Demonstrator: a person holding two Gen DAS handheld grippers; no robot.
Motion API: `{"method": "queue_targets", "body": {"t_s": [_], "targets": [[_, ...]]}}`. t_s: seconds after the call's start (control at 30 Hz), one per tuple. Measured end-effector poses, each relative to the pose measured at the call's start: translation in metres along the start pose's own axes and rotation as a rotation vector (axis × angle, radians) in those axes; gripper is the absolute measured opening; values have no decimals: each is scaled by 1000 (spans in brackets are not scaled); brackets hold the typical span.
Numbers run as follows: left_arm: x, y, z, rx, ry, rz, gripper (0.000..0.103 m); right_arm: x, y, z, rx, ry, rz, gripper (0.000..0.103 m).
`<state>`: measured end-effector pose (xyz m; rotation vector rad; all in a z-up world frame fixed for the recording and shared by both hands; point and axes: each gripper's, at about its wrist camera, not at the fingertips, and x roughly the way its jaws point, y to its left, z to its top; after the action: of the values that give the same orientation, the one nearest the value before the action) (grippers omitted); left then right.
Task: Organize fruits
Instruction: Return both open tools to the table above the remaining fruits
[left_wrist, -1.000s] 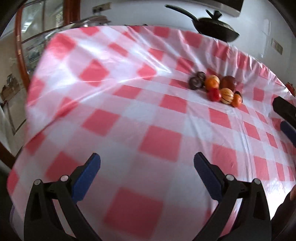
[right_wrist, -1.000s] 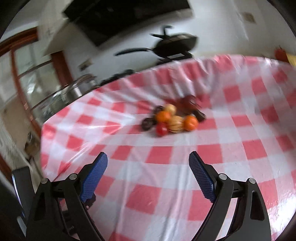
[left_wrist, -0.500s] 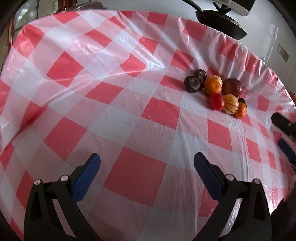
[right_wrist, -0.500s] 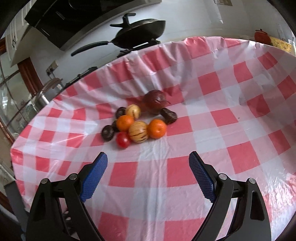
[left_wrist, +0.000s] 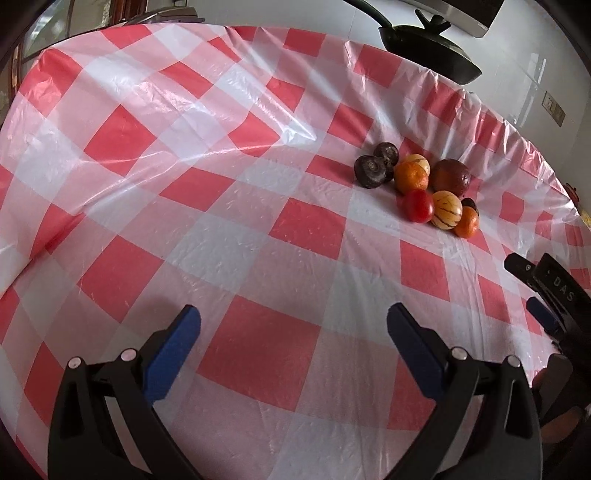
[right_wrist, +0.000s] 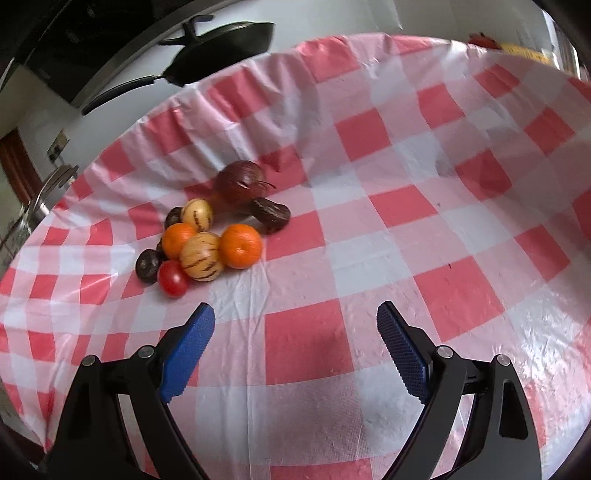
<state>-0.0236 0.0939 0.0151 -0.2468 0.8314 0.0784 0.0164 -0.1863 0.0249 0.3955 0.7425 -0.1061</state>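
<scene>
Left gripper (left_wrist: 293, 325) jaws wide apart, nothing between them; right gripper (right_wrist: 295, 319) likewise wide and empty. Both hang over the red-and-white checked plastic tablecloth (right_wrist: 424, 229). Beyond the right gripper, a tight cluster of small round fruits (right_wrist: 210, 240): oranges, striped yellow ones, one red, several dark, possibly passion fruit. Black lidded pan (left_wrist: 428, 51) behind the table.

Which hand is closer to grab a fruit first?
Probably the right. The right gripper is open, just short of the fruit pile; the left gripper, also open, sits farther back.
</scene>
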Motion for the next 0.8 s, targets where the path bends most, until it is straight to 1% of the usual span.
{"method": "queue_targets", "body": {"t_s": [0.1,0.8], "targets": [[0,0,0,-3,1,0,101,0,-3,0,19,-8,0,87],[0,0,0,-2,2,-1,101,2,-3,-1,21,-3,-1,87]]}}
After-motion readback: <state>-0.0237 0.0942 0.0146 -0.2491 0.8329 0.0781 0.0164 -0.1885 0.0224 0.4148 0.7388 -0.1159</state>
